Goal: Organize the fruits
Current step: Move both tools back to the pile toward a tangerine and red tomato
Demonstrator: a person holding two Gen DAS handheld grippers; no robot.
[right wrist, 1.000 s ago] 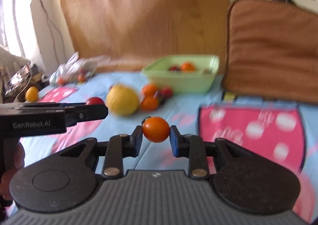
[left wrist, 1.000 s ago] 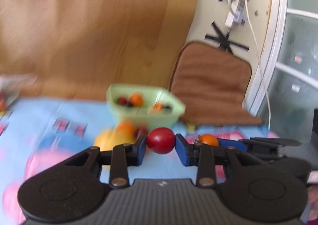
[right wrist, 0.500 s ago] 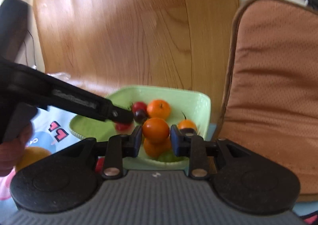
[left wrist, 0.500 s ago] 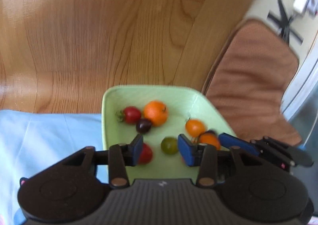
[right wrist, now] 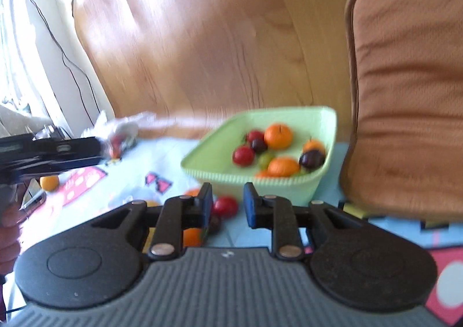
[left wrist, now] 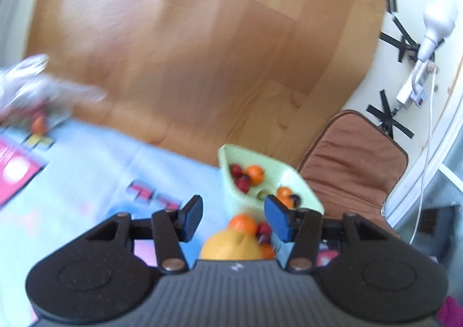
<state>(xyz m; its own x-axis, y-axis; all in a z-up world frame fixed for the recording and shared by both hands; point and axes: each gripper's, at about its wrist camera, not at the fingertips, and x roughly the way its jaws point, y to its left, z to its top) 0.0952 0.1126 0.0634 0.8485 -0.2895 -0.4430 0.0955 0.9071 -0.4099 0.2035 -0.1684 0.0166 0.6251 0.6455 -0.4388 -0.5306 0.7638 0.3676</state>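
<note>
The pale green basket [right wrist: 260, 185] holds several small fruits: oranges, red tomatoes, a dark plum [right wrist: 311, 159] and a green grape. My right gripper [right wrist: 228, 205] hangs just in front of it with its jaws closing on nothing. A red tomato [right wrist: 225, 205] lies on the cloth beyond the pads, untouched. My left gripper [left wrist: 234, 218] is further back, its jaws opening and empty. Past its fingers lie a big yellow fruit [left wrist: 231, 246], an orange [left wrist: 243, 223] and a dark red fruit [left wrist: 263, 228], with the basket [left wrist: 246, 199] behind them.
A brown cushion [right wrist: 405, 95] stands right of the basket against a wooden board [right wrist: 202, 38]. A clear plastic bag [right wrist: 121, 127] with fruit lies at the back left. A small orange fruit [right wrist: 49, 182] sits at far left near a hand [right wrist: 8, 228].
A second ago the left gripper held a red tomato and the right an orange one. Both were let go over the basket, and both grippers have pulled back empty.
</note>
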